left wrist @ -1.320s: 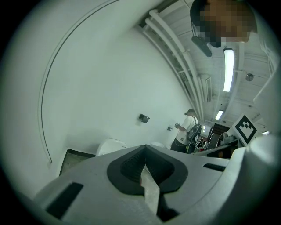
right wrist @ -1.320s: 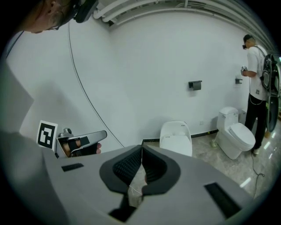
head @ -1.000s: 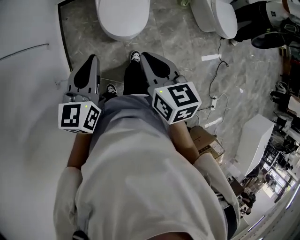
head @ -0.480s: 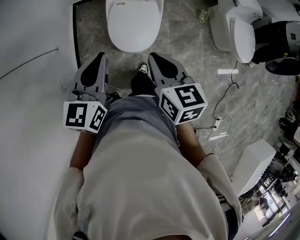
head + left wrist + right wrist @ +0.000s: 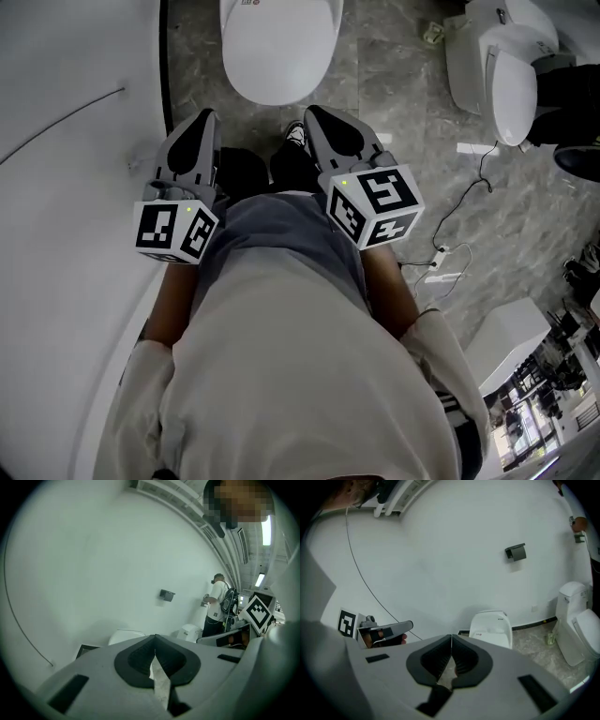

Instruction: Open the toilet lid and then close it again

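Note:
A white toilet (image 5: 278, 47) with its lid down stands against the wall ahead of me; the right gripper view shows the toilet (image 5: 491, 627) just beyond the jaw tips, the left gripper view only the toilet's top (image 5: 125, 635). My left gripper (image 5: 200, 124) and right gripper (image 5: 317, 117) hang side by side above my shoes, short of the bowl's front edge. Both are shut and hold nothing. Neither touches the toilet.
A white wall (image 5: 66, 141) runs along the left. A second toilet (image 5: 506, 66) stands at the right, with cables and a power strip (image 5: 442, 253) on the marble floor. Another person (image 5: 216, 604) stands further along the wall. A small dark fixture (image 5: 515, 552) hangs on the wall.
Both grippers and I have moved forward toward the toilet; it now sits closer to the jaw tips. Both grippers stayed shut.

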Motion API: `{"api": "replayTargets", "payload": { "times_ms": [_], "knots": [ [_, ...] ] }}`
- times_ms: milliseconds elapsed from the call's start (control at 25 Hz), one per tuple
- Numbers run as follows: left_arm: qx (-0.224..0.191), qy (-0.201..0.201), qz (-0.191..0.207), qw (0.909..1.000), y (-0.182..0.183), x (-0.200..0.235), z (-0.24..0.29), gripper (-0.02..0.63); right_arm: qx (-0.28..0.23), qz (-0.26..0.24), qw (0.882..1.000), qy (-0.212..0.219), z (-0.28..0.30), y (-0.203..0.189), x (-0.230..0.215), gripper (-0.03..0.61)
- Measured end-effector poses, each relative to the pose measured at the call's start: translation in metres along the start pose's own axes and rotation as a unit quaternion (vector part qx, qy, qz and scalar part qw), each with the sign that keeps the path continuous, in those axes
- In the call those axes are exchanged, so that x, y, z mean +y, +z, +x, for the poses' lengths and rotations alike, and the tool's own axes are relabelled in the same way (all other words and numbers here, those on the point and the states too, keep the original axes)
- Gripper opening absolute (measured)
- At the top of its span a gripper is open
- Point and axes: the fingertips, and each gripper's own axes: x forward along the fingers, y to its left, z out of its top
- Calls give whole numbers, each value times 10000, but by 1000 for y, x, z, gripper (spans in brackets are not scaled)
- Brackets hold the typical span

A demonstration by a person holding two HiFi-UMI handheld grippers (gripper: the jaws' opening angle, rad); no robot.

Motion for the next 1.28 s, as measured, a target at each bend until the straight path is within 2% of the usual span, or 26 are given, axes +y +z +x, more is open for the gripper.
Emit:
{"api": "replayTargets", "payload": {
  "times_ms": [320, 880, 1280],
  "knots": [
    [292, -19, -183, 9994, -21, -1, 14, 8, 406, 331, 9986, 92, 19, -37, -11, 11],
    [874, -207, -731, 9933, -77, 28, 45, 8, 686, 930, 9930, -223, 56, -81, -29, 11],
    [971, -230, -765, 9921, -97, 35, 61, 8, 561, 2191, 9731, -435, 114, -152, -88, 12]
  ]
}}
